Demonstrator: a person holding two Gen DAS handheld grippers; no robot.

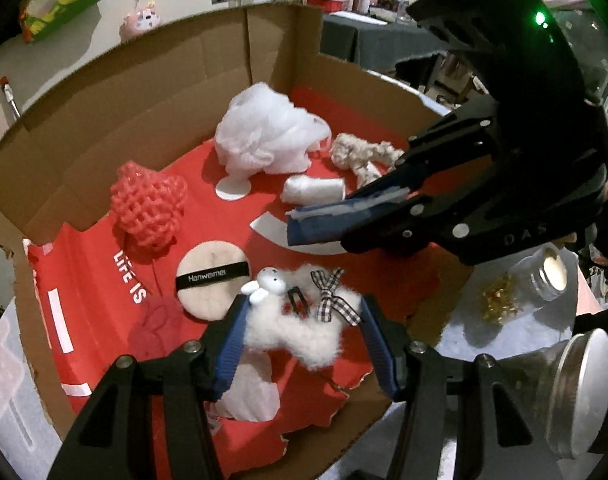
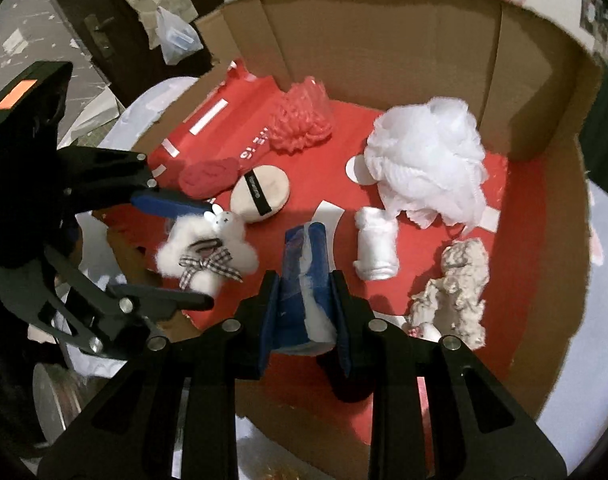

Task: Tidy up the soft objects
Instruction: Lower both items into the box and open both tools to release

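Left gripper (image 1: 302, 334) clamped on fluffy white toy (image 1: 300, 320) with checked bow, held over the near edge of the cardboard box (image 1: 144, 92). Right gripper (image 2: 304, 308) closed on a blue-and-white soft piece (image 2: 304, 264), possibly a sponge. White mesh puff (image 2: 427, 160) at 1 o'clock of it, powder puff (image 2: 260, 194) at 11 o'clock.

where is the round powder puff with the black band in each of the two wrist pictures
Left wrist: powder puff lies lower centre-left, just left of the fluffy white toy.
Right wrist: powder puff lies centre-left, above and right of that toy.
Shared landmark: white mesh bath sponge.
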